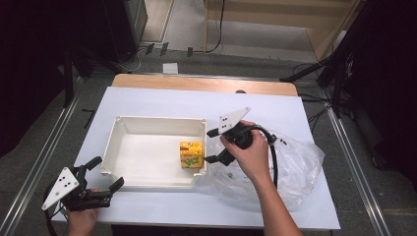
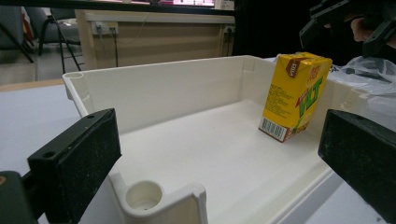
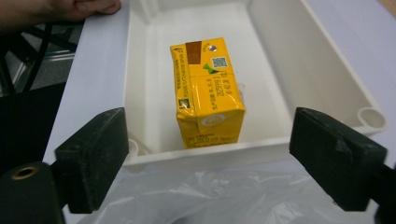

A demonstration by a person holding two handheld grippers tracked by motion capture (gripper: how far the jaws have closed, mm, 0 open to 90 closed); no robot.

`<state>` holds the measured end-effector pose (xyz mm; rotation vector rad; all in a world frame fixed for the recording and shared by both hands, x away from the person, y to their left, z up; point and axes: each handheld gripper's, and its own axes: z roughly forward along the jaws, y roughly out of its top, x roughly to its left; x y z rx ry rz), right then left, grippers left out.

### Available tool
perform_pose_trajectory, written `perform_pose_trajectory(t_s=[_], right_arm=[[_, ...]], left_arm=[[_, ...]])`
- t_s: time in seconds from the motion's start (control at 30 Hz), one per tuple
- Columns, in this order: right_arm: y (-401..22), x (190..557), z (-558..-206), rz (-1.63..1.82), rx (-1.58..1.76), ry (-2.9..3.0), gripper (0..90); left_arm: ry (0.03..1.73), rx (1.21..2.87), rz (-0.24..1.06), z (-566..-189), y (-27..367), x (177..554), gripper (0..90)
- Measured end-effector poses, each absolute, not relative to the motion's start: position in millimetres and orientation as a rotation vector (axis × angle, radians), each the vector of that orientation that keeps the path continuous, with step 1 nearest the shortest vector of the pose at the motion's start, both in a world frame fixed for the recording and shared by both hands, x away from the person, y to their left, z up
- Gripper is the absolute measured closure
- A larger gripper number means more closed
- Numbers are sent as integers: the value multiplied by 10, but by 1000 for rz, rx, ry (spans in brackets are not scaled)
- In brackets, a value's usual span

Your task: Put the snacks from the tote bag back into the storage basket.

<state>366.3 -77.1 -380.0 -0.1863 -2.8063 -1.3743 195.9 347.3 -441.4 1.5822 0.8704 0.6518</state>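
Yellow drink carton point(image 1: 192, 155) stands inside the white tray point(image 1: 147, 124), at its right end; right gripper point(image 1: 212, 146) hovers beside it, jaws spread and empty; left gripper point(image 1: 105, 173), also spread, waits at the tray's near-left corner, likely to steady it.

The tray point(image 1: 129, 129) is smooth, matt off-white plastic, and the carton point(image 3: 207, 93) ahead of the right gripper point(image 1: 215, 146) is glossy yellow printed card with creased film. Under that gripper lies a bag point(image 1: 300, 167) of thin, clear, crinkled plastic on a matt white sheet point(image 1: 147, 101), past which shows a strip of pale wood point(image 1: 206, 84). The pads point(image 3: 95, 151) look like rough, matt black foam.
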Motion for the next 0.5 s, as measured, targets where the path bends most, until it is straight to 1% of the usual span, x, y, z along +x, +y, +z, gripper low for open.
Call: perform_pose_trajectory(t_s=[0.37,0.5], right_arm=[[-1102,3555,-3869,-1512,-352,-2789,0],[-1235,3548,-3946,-1546,-440,-2780,0]], left_arm=[[871,1614,660,-4420,3425,1967,0],[880,1611,660,-4419,3435,1966,0]])
